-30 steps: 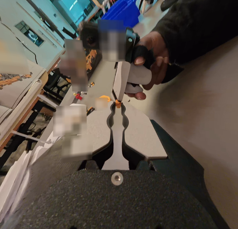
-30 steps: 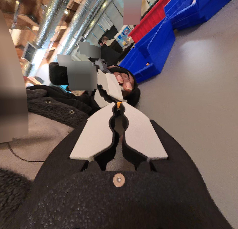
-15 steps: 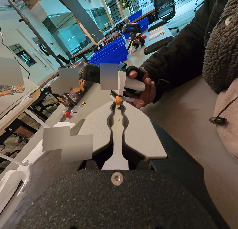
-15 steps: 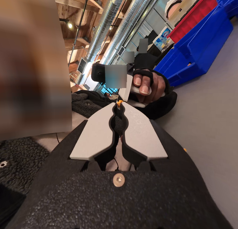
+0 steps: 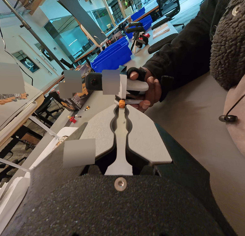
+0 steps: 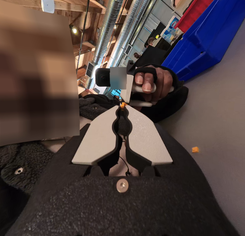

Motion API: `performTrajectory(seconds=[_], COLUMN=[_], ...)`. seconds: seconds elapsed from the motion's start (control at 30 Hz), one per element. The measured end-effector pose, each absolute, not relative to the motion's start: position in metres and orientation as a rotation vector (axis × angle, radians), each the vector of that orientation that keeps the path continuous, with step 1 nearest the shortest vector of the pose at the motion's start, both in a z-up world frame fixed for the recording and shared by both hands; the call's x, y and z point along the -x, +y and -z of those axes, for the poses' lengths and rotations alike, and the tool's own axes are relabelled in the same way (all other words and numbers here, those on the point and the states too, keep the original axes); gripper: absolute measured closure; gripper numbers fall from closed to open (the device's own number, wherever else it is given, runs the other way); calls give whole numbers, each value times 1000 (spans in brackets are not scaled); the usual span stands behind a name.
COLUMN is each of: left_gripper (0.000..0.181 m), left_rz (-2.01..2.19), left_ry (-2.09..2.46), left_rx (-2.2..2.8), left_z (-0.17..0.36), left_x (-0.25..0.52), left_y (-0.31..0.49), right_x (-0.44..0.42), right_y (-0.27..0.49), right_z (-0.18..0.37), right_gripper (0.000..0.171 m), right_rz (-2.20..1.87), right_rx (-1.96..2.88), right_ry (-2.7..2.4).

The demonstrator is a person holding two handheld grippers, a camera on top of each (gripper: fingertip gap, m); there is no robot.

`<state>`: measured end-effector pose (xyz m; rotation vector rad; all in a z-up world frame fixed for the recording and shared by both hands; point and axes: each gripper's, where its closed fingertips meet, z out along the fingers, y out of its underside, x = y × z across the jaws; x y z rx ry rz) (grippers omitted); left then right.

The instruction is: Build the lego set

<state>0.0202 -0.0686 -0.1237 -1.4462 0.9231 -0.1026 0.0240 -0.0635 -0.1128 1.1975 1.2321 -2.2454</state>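
Orange, small and studded, the lego piece (image 5: pixel 121 105) sits pinched at the very tips of both tools, held in the air above the grey table (image 5: pixel 185 110). The left gripper (image 5: pixel 121 107) has its pale fingers (image 5: pixel 100 128) drawn together, their tips clamped on the near side of the piece. From the far side, the right gripper (image 5: pixel 120 101) meets it tip to tip, held by a hand (image 5: pixel 149 89) in a black fingerless glove; in the right wrist view its own fingers (image 6: pixel 144 134) are likewise closed on the orange piece (image 6: pixel 123 105), with the left gripper (image 6: pixel 126 103) and the hand holding it (image 6: pixel 152 82) just beyond.

Right of the right gripper's fingers, a loose orange brick (image 6: pixel 195 149) lies alone on the table. Left of the left gripper's fingers, a red minifigure (image 5: pixel 72 118) and a few tiny parts (image 5: pixel 86 108) lie on the tabletop, with a dark set box (image 5: pixel 74 97) just past them. Beyond the fingertips, blue bins (image 5: pixel 112 55) stand further along the table.
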Motion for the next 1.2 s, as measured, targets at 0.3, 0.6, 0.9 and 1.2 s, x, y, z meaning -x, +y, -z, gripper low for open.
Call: performTrajectory(seconds=[0.3, 0.6, 0.9, 1.2], left_gripper=[173, 174, 174, 174], left_rz=[67, 84, 130, 306], left_ry=[964, 977, 951, 744], left_rx=[1389, 1377, 1434, 1685], left_z=[120, 119, 120, 137], left_x=[-25, -29, -26, 12], left_y=[-72, -73, -70, -54], right_x=[-28, -33, -30, -10], right_y=[-66, -71, -67, -37], right_z=[113, 108, 112, 148], right_gripper=[167, 167, 167, 157], right_rz=[2211, 2204, 2210, 2143], right_rx=[-1154, -1089, -1128, -1587], right_ry=[1211, 1207, 1228, 2036])
